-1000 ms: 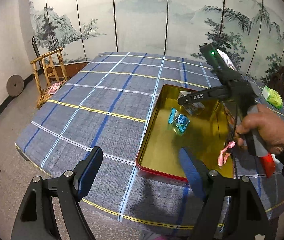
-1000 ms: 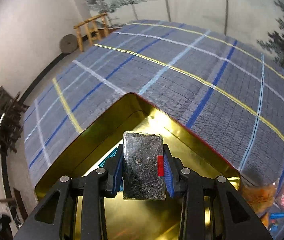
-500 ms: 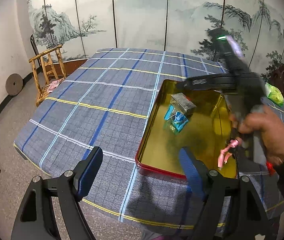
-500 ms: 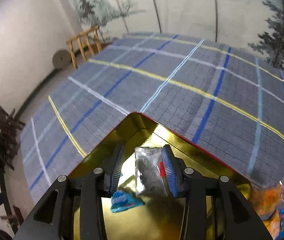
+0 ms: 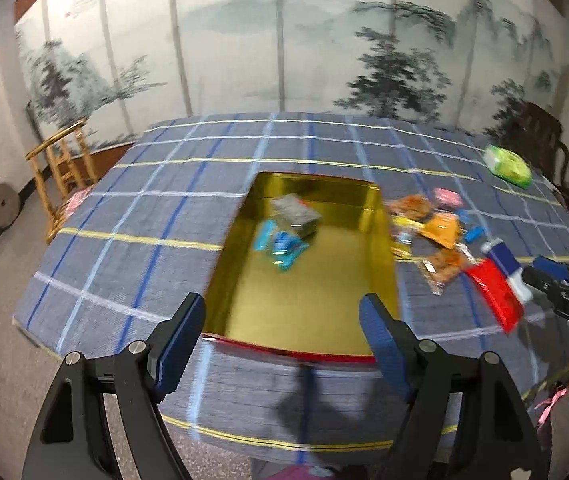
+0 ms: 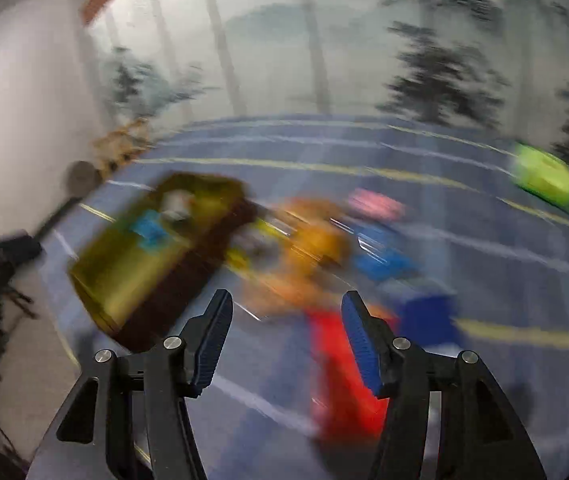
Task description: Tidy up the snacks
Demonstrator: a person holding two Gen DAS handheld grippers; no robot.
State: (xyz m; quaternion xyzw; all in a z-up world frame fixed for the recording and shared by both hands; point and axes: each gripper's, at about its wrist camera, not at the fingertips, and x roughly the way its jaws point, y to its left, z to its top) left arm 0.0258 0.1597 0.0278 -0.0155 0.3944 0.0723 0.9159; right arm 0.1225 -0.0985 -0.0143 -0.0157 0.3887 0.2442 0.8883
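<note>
Left gripper (image 5: 282, 334): my jaws stand wide apart with nothing between them; through the gap I see the near end of the tin

Right gripper (image 6: 286, 342): my jaws are parted and have just been opening — nothing sits between the pads; the view is heavily smeared, so fine detail beyond the fingers is lost. In the left view its black body enters at the right edge (image 5: 564, 292), beside the loose snacks

Gold tin (image 5: 380, 240): open, red-rimmed, lying on the tablecloth (image 5: 144, 216) in front of my left gripper; in the right view it appears as a gold blur at left (image 6: 124, 272)

Silver packet (image 5: 294, 214): rests inside the tin toward its far end, free of both grippers

Blue packets (image 5: 282, 246): also inside the tin, touching or just beside the silver packet on its near side

Loose snacks (image 5: 440, 228): a scatter of orange, pink and blue wrappers on the cloth just right of the tin — outside it

Red packet (image 5: 496, 294): on the cloth near the right gripper; I see it as a red streak just beyond the right fingers (image 6: 340, 364), whether touching them I cannot tell

Green packet (image 5: 508, 166): far right of the table, well apart from the rest

Surroundings: painted folding screen (image 5: 284, 40) behind the table, wooden chair (image 5: 64, 176) at left
</note>
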